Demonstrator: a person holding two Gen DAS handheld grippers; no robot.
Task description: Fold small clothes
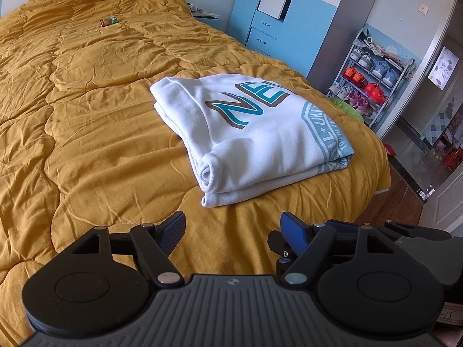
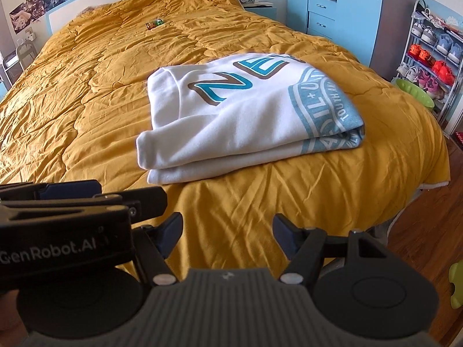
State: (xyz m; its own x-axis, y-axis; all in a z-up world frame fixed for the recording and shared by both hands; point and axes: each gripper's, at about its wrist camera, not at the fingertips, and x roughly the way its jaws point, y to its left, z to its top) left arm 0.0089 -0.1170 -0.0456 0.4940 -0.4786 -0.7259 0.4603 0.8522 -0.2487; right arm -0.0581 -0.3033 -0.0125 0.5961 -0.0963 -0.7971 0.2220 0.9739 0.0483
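I see the white sweatshirt (image 1: 254,136) folded into a flat stack on the mustard quilt (image 1: 86,121), near the bed's foot-end corner, at 12 o'clock from both claws. My left claw (image 1: 233,232) is spread wide, pinching nothing. My right claw (image 2: 228,234) is also spread and empty, just beside the left, both short of the sweatshirt's near edge

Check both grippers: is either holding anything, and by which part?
Nothing is held. The left gripper and right gripper stand open over the quilt, short of the folded white shirt.
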